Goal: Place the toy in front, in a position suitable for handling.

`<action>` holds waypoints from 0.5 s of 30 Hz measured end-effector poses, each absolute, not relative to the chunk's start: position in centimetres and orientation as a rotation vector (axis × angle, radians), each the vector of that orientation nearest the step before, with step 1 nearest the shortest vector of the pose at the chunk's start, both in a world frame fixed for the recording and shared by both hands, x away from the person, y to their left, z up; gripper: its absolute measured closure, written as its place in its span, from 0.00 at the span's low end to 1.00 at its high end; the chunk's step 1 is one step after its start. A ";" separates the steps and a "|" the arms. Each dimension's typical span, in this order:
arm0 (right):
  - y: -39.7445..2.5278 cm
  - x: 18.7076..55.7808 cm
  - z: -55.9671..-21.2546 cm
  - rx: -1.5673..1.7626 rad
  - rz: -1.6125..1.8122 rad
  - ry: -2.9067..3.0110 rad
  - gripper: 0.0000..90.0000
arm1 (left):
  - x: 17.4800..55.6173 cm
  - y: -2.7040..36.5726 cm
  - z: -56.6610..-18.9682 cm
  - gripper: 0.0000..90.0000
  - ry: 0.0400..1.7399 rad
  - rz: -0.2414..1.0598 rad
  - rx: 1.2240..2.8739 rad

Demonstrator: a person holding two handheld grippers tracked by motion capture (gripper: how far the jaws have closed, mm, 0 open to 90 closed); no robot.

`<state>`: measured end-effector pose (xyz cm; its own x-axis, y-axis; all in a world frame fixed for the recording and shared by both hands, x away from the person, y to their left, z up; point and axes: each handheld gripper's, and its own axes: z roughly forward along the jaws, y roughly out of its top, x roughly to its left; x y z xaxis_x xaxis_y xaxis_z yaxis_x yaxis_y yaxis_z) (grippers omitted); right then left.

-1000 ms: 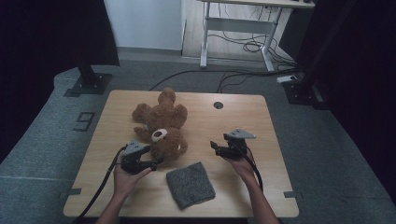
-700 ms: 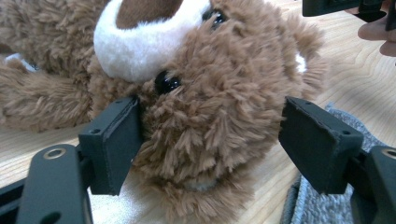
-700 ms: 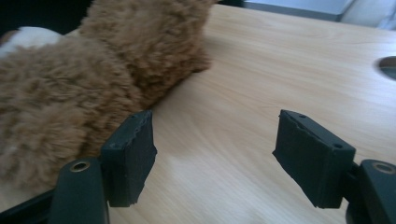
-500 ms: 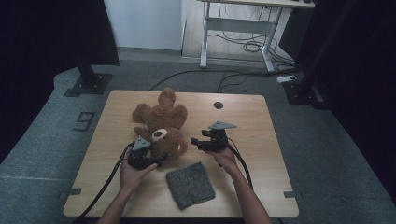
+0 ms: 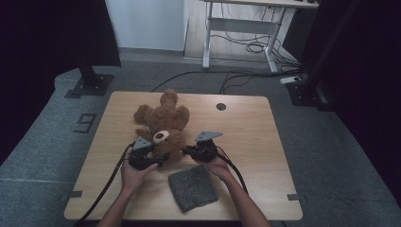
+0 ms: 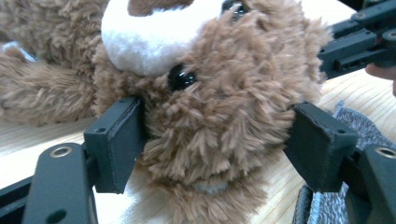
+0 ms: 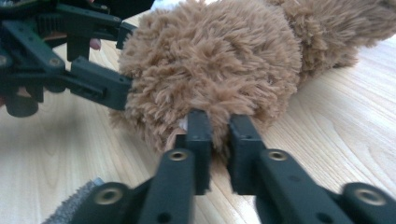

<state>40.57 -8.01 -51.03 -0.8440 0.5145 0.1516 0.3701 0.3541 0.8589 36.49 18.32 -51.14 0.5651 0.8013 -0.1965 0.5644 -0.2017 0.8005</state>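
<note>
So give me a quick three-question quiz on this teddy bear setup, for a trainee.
1. True or false: the left gripper has its jaws spread wide on either side of the teddy bear's head.
2. Where does the grey cloth lie? A: on the bear. B: on the table, nearer the person than the bear. C: on the floor.
3. How do the right gripper's jaws stand?

Key: 1 true. 2 B. 3 nearly shut, tips in the fur of the bear's head.
</note>
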 end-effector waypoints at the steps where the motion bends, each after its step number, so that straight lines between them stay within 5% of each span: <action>1: -8.1 40.3 -51.1 0.804 1.495 2.454 0.93 | 36.5 18.3 -51.1 0.27 1.107 0.329 1.891; 15: -8.1 36.2 -52.3 0.812 1.497 2.472 0.94 | 37.0 18.3 -51.0 0.36 1.062 0.307 1.943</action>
